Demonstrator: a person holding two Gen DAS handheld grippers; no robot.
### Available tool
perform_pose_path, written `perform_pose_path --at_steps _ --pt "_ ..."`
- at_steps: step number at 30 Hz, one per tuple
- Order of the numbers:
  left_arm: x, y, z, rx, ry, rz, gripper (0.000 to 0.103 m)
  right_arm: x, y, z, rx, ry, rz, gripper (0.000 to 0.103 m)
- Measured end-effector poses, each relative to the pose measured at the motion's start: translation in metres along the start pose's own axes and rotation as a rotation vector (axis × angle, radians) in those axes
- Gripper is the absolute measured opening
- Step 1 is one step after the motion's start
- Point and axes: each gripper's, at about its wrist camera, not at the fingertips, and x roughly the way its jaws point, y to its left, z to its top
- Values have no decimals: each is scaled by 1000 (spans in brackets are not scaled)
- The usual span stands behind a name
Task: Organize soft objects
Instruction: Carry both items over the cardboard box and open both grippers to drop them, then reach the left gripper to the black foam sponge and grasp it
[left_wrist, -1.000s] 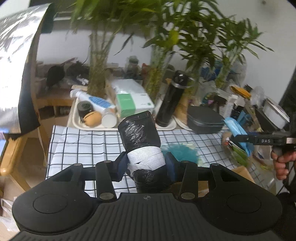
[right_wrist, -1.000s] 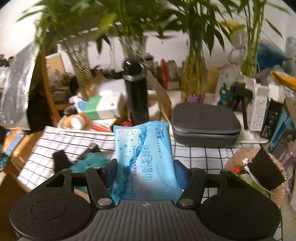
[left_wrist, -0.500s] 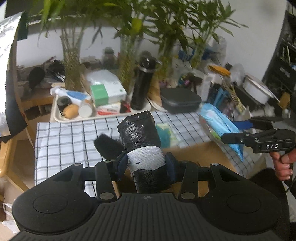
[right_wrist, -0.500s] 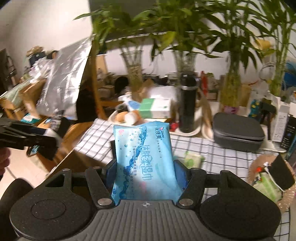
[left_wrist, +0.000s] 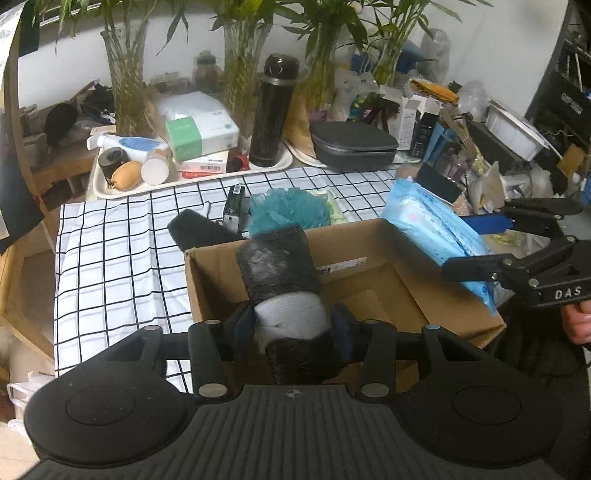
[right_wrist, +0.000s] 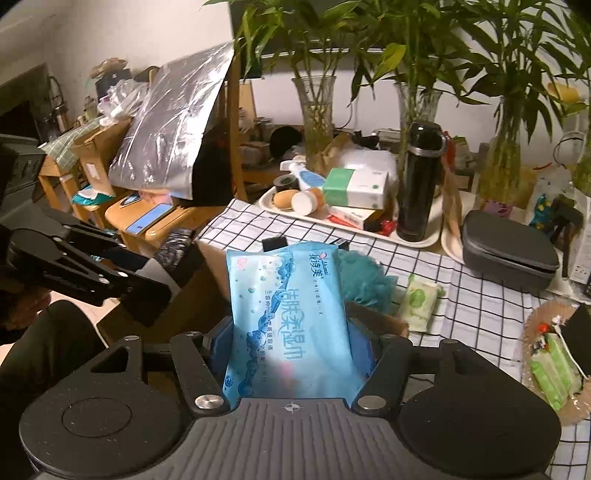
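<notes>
The left tool (left_wrist: 293, 325) grips a black bag roll (left_wrist: 282, 273) over the open cardboard box (left_wrist: 218, 284) at the bench's near edge. The right tool (right_wrist: 291, 339) clamps a blue wipes pack (right_wrist: 286, 306) above the box's right rim. A teal sponge (left_wrist: 290, 214) lies on the bench (left_wrist: 110, 258) behind the box.

- The left gripper (left_wrist: 291, 325) points toward 12 o'clock in its own view. Its jaws are closed on a black roll with a white band (left_wrist: 286, 288), which stands between them.
- The right gripper (right_wrist: 291, 339) also points toward 12 o'clock, with jaws closed on a blue wipes pack (right_wrist: 290, 321).
- In the left view the right gripper appears at 3 o'clock, and part of the right hand (left_wrist: 578, 321) shows on its handle.
</notes>
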Motion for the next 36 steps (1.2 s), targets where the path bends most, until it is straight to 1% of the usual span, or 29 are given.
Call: perform_pose_path --at_steps 1,2,4,9,15,18,22,23,25,26,27,29,36 --pt "0 0 0 -6 -9 2 60 0 0 -1 -3 2 2 67" --pt "-2 1 -1 -11 -28 4 71 0 1 -2 -6 3 2 67" --pt "-5 1 -3 -23 -64 14 77 2 0 -3 -10 8 3 67" --pt "-11 2 -4 -33 -76 17 77 1 -2 -5 -17 7 15 67" --pt "-21 11 -9 -49 -96 27 77 -2 -8 -6 -43 -15 73 67" --pt "-27 16 -11 -61 -109 31 77 -1 -10 -5 -52 -18 84 67" --pt "-32 21 -13 -71 -118 41 77 2 -8 -3 -117 -24 127 68" --pt "-32 22 -13 -73 -119 46 77 3 -7 -2 -150 -24 149 70" --pt "-33 23 -15 -75 -119 53 77 7 -3 -3 -208 -13 178 79" --pt "-34 24 -15 -78 -119 55 77 9 -3 -3 -221 -12 173 92" --pt "-34 25 -16 -80 -118 56 77 10 -2 -3 -222 -17 161 100" --pt "-35 26 -19 -81 -117 58 77 11 -3 -4 -212 -24 152 103" --pt "-35 27 -23 -77 -127 79 77 14 -4 -10 -185 -5 58 103"
